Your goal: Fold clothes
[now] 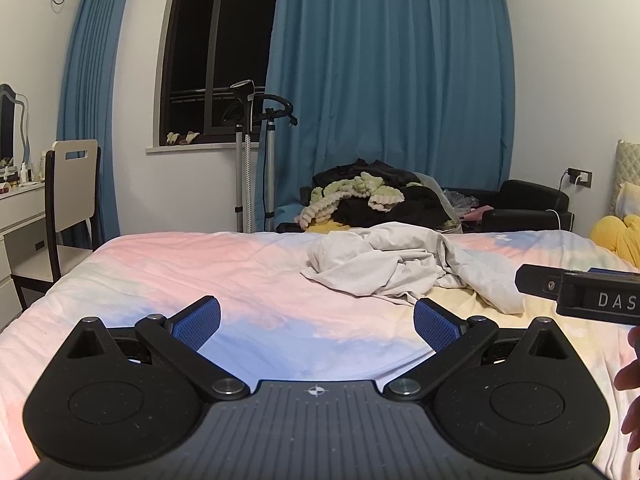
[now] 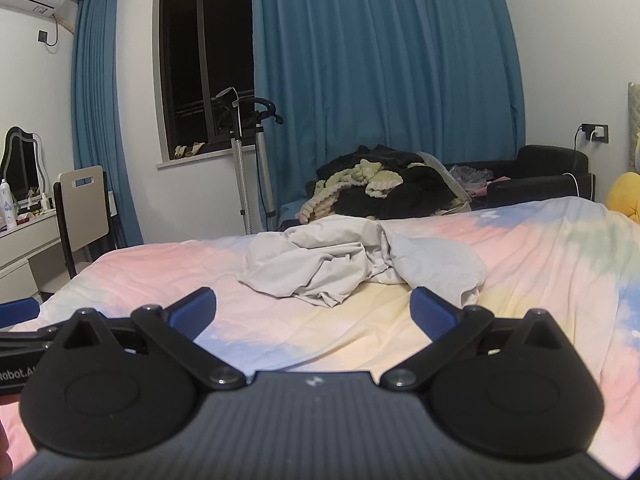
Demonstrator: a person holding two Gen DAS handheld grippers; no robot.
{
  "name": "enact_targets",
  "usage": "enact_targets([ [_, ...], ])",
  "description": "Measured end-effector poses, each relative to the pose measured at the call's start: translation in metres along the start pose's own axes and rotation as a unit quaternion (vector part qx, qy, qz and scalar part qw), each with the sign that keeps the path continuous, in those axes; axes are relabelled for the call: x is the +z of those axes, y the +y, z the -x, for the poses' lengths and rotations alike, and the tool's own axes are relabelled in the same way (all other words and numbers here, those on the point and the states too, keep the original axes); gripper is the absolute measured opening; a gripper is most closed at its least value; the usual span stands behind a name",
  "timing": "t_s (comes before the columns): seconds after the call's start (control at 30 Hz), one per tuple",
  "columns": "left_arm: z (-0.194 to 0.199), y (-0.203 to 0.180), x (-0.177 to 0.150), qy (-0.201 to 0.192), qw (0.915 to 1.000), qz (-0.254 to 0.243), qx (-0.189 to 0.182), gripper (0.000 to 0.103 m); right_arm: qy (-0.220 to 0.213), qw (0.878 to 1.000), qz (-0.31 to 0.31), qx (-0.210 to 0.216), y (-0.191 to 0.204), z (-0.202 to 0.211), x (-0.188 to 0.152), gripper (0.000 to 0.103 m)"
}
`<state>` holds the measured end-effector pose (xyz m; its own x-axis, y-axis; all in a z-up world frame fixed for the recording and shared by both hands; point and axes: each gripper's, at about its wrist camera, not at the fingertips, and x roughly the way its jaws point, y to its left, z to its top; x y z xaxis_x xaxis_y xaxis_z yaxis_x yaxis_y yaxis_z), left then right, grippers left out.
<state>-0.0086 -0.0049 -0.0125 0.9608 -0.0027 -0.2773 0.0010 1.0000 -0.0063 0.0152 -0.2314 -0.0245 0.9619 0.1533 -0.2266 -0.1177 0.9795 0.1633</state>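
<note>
Lying crumpled on the pastel bed [image 2: 540,264], one pale grey cotton garment [image 2: 352,260] is faced by two hand-held grippers, left [image 1: 317,322] and right [image 2: 314,312], both spread wide, nothing gripped.

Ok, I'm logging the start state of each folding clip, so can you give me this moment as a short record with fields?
garment: one pale grey garment, crumpled in a heap, not yet folded
surface: bed with pastel bedspread
left gripper: open, empty, short of the garment
right gripper: open, empty, short of the garment
contact: neither gripper touches the cloth
background: clothes pile beyond the bed, blue curtains, chair at left
</note>
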Motion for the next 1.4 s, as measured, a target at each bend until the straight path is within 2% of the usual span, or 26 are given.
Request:
enact_targets([
  [0.23,-0.004,-0.002,-0.003,0.005,0.9999,-0.007,0.011,0.103,-0.003,1.0,0.008,-0.007,0.0,0.0,0.0,0.103],
  [0.43,-0.025,-0.013,0.007,0.016,0.9961,-0.087,0.008,0.103,0.006,0.998,0.002,-0.057,-0.015,-0.007,-0.001,0.103],
  [0.53,-0.047,-0.022,0.013,0.022,0.9923,-0.122,-0.002,0.103,-0.006,0.998,-0.023,-0.06,-0.03,-0.011,0.0,0.103],
  [0.6,-0.069,-0.029,0.013,0.028,0.9897,-0.14,-0.014,0.103,-0.017,0.998,-0.025,-0.049,-0.037,-0.013,0.001,0.103],
  [0.73,-0.132,-0.051,0.002,0.037,0.9817,-0.183,-0.037,0.103,-0.001,0.998,-0.051,-0.041,-0.05,-0.019,0.001,0.103],
  [0.83,-0.184,-0.069,-0.012,0.033,0.972,-0.221,-0.072,0.103,0.009,0.995,-0.08,-0.05,-0.064,-0.027,-0.003,0.103],
  [0.93,-0.23,-0.089,-0.022,0.023,0.9625,-0.258,-0.081,0.101,0.019,0.992,-0.101,-0.066,-0.082,-0.04,-0.009,0.103],
  [1.13,-0.309,-0.127,-0.02,0.013,0.9602,-0.262,-0.096,0.097,0.03,0.989,-0.12,-0.082,-0.105,-0.074,-0.023,0.103],
  [1.17,-0.319,-0.133,-0.021,0.014,0.9604,-0.262,-0.094,0.092,0.035,0.989,-0.114,-0.082,-0.106,-0.08,-0.026,0.103],
  [1.27,-0.348,-0.146,-0.023,0.062,0.9636,-0.247,-0.083,0.055,0.047,0.991,-0.099,-0.08,-0.109,-0.096,-0.035,0.103],
  [1.33,-0.356,-0.145,-0.022,0.084,0.9674,-0.224,-0.084,0.039,0.049,0.991,-0.104,-0.072,-0.112,-0.103,-0.039,0.103],
  [1.37,-0.356,-0.143,-0.02,0.088,0.9693,-0.212,-0.087,0.024,0.052,0.99,-0.107,-0.07,-0.114,-0.106,-0.041,0.103],
  [1.4,-0.353,-0.14,-0.016,0.094,0.9716,-0.2,-0.086,0.017,0.056,0.99,-0.109,-0.07,-0.115,-0.109,-0.042,0.103],
])
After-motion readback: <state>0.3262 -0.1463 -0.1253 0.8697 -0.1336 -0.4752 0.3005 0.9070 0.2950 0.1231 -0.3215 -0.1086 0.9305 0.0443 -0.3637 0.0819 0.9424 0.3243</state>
